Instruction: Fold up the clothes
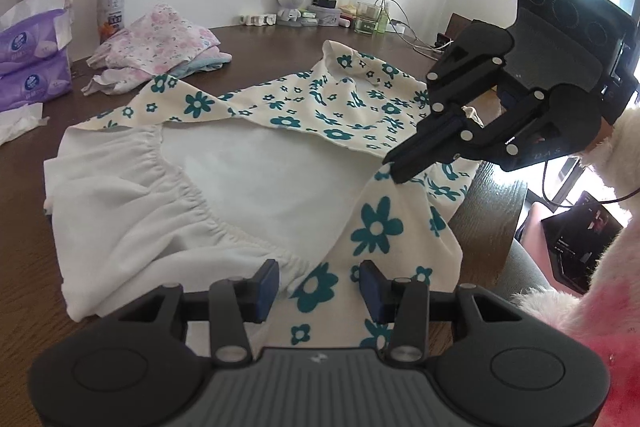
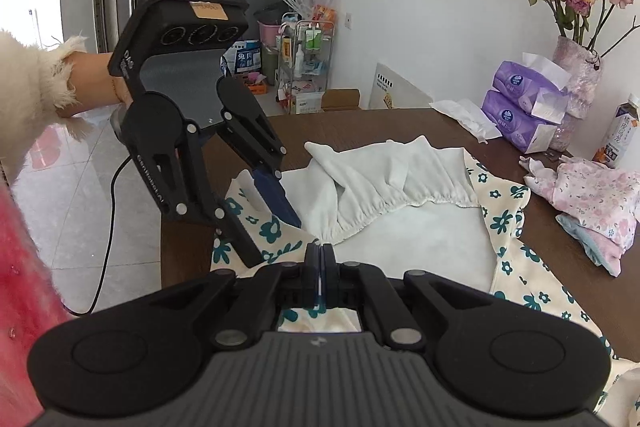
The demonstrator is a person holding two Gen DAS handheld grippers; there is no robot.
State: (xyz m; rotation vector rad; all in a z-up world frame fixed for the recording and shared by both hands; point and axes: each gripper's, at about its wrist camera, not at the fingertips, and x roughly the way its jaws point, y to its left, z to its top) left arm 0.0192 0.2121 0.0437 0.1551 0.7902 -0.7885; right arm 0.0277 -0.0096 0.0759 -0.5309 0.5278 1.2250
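Note:
A cream garment with teal flowers (image 1: 376, 223) lies spread on the brown table (image 1: 24, 195), its white lining and elastic waistband (image 1: 172, 179) turned up. My left gripper (image 1: 319, 281) is open low over the near edge, floral cloth and waistband lying between its blue pads (image 1: 268, 283). My right gripper (image 1: 394, 173) is shut on a fold of the floral cloth at the right side and holds it slightly raised. In the right wrist view its fingers (image 2: 320, 261) pinch the garment (image 2: 508, 223) next to the waistband (image 2: 400, 203), and the open left gripper (image 2: 274, 243) stands just to the left.
A folded pile of pink floral clothes (image 1: 160, 39) sits at the back left, beside a drink bottle (image 1: 110, 7), purple tissue packs (image 1: 32, 67) and a vase of roses (image 2: 576, 75). Small items (image 1: 320, 13) line the far wall. The table edge (image 1: 492, 227) runs close on the right.

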